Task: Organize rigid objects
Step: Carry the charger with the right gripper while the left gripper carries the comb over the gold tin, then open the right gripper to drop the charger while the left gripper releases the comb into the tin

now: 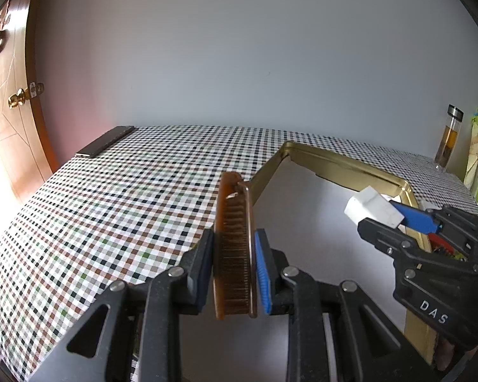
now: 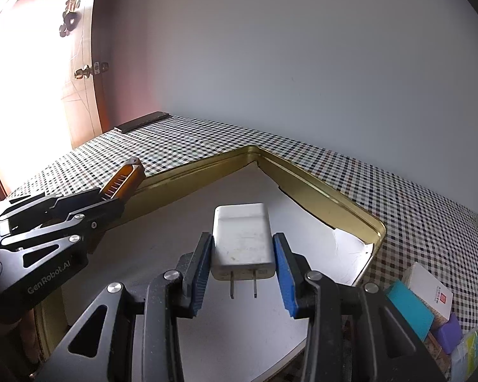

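1. Left gripper (image 1: 234,270): fingers closed on an amber comb (image 1: 234,242), held on edge above the near-left rim of the tray.
2. Right gripper (image 2: 242,267): fingers clamped on a white charger (image 2: 242,238), prongs pointing back toward the camera, above the tray's white liner.
3. Gold tray (image 2: 318,187): shallow, on the checked tabletop (image 1: 111,207).
4. Dark phone (image 1: 106,141): far left corner of the tabletop.
5. Small boxes (image 2: 427,299): right of the tray.
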Demonstrator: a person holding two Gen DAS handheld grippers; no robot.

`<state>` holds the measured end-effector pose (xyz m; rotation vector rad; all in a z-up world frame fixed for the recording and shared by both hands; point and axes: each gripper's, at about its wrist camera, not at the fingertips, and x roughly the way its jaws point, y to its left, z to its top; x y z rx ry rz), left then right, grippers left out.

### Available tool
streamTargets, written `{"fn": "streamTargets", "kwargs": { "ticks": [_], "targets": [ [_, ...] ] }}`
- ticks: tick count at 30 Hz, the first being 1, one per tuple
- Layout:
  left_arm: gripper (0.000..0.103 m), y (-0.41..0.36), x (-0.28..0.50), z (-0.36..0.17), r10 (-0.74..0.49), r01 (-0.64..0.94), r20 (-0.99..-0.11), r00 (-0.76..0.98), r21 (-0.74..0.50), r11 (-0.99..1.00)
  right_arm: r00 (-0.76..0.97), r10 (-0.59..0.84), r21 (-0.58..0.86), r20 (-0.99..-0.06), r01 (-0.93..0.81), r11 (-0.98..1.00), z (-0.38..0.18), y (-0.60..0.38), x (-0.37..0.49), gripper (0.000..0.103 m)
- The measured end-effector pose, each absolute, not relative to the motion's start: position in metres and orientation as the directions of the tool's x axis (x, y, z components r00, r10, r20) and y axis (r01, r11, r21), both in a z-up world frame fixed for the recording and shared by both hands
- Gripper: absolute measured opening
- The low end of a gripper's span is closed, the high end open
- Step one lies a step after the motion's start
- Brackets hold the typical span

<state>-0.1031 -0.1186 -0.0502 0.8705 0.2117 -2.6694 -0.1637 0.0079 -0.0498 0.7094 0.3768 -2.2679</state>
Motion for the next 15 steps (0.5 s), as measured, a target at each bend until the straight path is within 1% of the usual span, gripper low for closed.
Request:
{"fn": "streamTargets", "kwargs": {
  "ticks": [15],
  "targets": [
    [0.024,-0.1183,-0.1074,-0.0508,-0.262,0.352,-0.599,-0.757,-0.035,-0.935,-0.584,-0.553,-0.054,-0.594,0.715,-0.697,-0.0552,0.0028,-0.1700,0.041]
  ]
}}
